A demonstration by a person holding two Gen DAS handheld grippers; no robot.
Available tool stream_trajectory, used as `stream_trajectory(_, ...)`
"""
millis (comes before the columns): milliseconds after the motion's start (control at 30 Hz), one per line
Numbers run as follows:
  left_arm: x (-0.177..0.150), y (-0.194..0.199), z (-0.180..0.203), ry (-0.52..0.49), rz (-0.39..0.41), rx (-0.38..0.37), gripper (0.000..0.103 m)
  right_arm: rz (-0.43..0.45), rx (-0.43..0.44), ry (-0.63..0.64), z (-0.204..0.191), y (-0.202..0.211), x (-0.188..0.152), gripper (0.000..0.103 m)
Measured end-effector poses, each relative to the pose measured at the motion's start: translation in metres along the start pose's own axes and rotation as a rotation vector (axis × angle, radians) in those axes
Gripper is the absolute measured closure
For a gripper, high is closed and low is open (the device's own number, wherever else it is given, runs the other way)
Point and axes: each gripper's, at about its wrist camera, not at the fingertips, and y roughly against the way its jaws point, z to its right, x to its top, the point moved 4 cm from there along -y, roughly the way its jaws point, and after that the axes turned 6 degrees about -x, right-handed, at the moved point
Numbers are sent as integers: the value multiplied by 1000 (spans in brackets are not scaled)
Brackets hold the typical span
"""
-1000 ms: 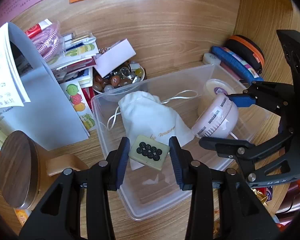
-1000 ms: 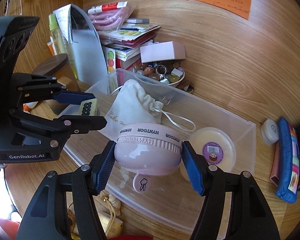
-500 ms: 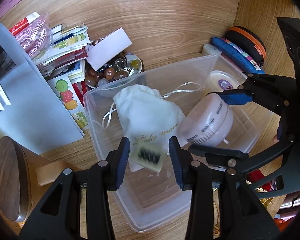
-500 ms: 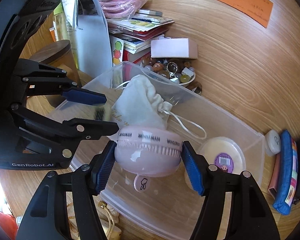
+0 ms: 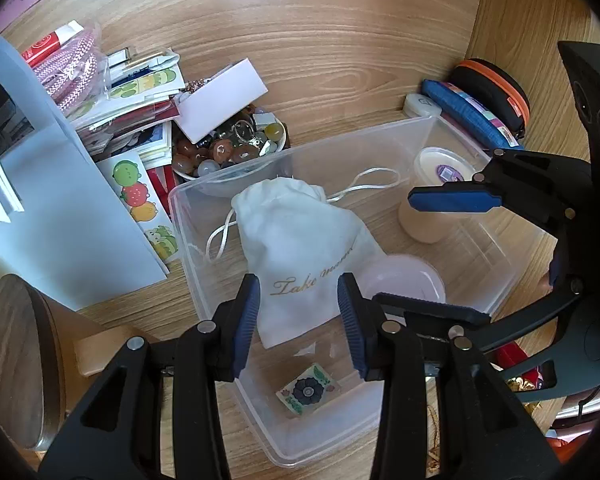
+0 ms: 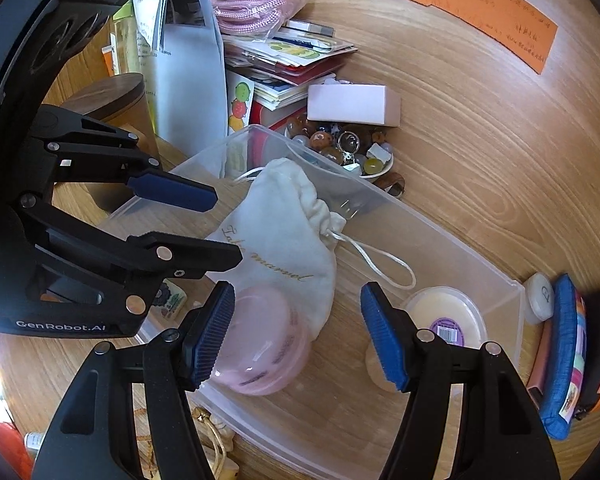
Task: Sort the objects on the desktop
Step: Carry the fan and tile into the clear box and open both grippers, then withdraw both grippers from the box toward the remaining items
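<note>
Near to far inside the clear bin (image 5: 188, 216): left gripper (image 5: 298, 316) and right gripper (image 6: 298, 334), both spread and empty; flower-printed tile (image 5: 307, 389) flat on the floor; pink round case (image 6: 260, 344) beside white drawstring pouch (image 5: 300, 240); cream tub (image 6: 444, 316) at the far end.
</note>
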Motion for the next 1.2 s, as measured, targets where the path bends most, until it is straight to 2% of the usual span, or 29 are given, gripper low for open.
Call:
stream_trajectory(267, 0, 11, 0, 23, 17, 11, 63, 14, -19, 13, -4, 9, -7, 41)
stream_trajectory(367, -2, 20, 2, 33, 33, 15, 59, 28, -24, 4, -3, 18, -12, 41)
stream_trajectory(533, -6, 37, 7, 47, 62, 20, 58, 54, -38, -27, 3, 38, -23, 41)
stream_trajectory(633, -11, 48, 12, 57, 87, 33, 50, 72, -48, -51, 8, 53, -31, 40)
stream_trajectory(800, -22, 64, 19, 71, 115, 43, 49, 99, -55, -98, 17, 73, -46, 39)
stream_trajectory(867, -29, 69, 22, 88, 128, 68, 48, 107, -55, -115, 19, 82, -53, 38)
stream_trajectory(1200, -63, 92, 44, 99, 179, 123, 33, 114, -29, -202, 16, 102, -93, 37)
